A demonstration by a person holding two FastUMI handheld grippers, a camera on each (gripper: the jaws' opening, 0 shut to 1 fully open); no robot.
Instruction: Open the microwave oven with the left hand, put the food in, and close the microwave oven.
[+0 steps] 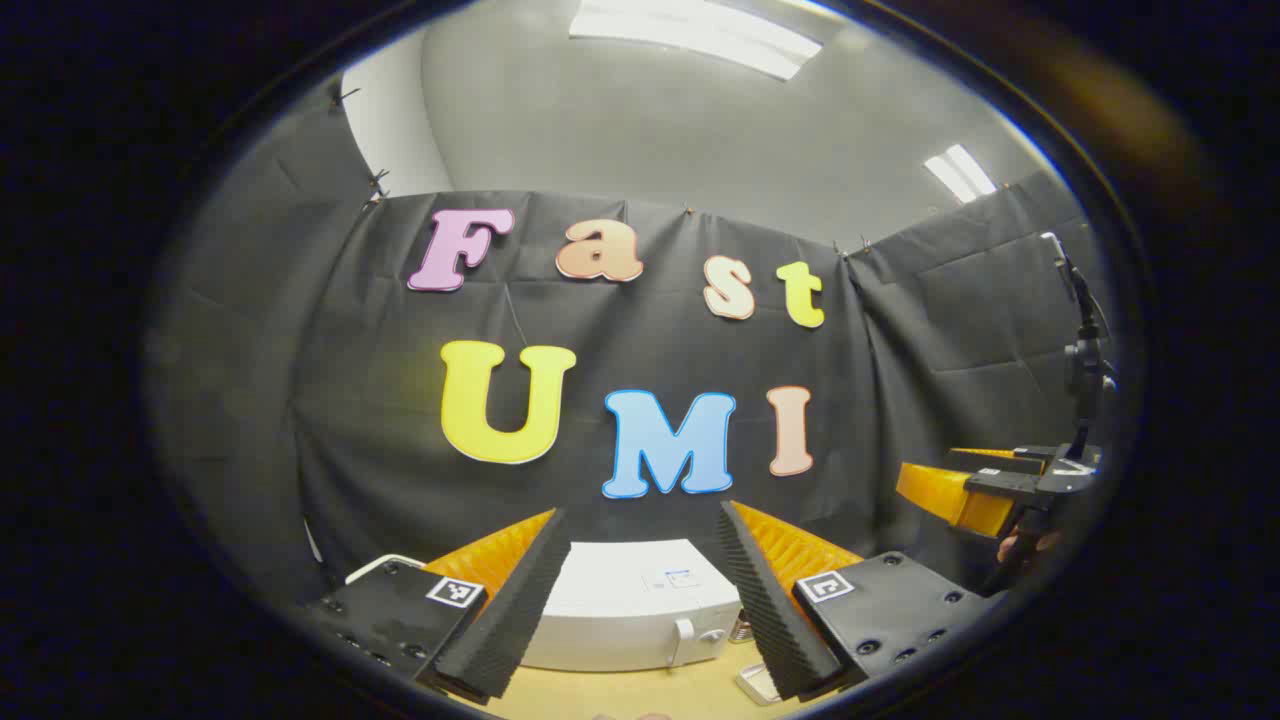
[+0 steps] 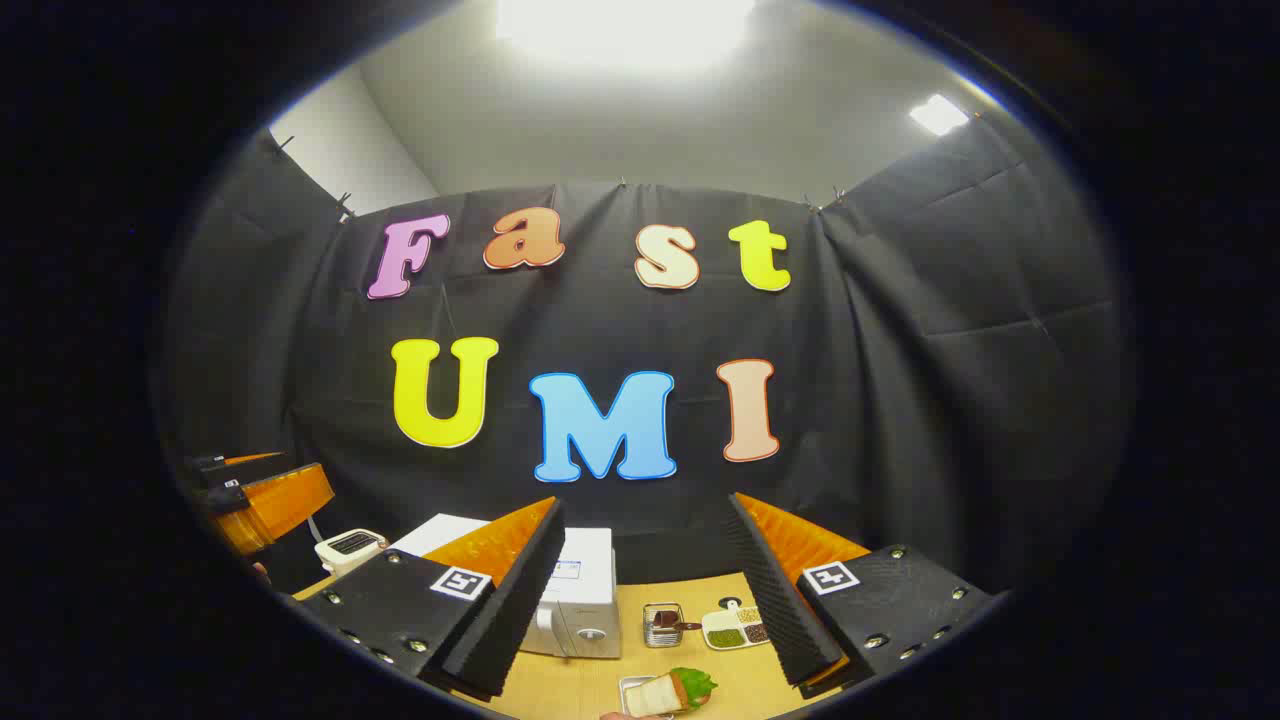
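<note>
Microwave oven [image 1: 625,605] sits on the bench [image 1: 640,690], white and boxy, with its door closed. In the left gripper view we see it low and straight ahead, framed between the two spread fingers of the left claw [image 1: 640,600], which is released and holds nothing. The oven's knob [image 1: 685,640] sits toward the right of its front face. Farther right in that view, the right claw [image 1: 960,490] hangs at the edge, well apart from the oven, with a hand [image 1: 1030,545] gripping it from below.

In the right gripper view, going left to right, we see the left claw [image 2: 270,500] at the far left edge, a small toaster [image 2: 350,548] just below it, and then the oven [image 2: 580,595] lying left of centre, partly behind our own left finger. Past it stand a small rack [image 2: 662,625] and a divided dish of grains [image 2: 735,628] on the bench. At the bottom, nearest us, the food, a sandwich with lettuce [image 2: 675,690], rests on a small tray [image 2: 640,685]. The right claw [image 2: 640,600] is also released and empty, its fingers wide.

We judge that nothing of the task is done yet. The left claw faces the oven head-on and is the nearer one to it, so the door falls to that side. The sandwich lies straight ahead of and below the right claw, which looks better placed to lift it.
</note>
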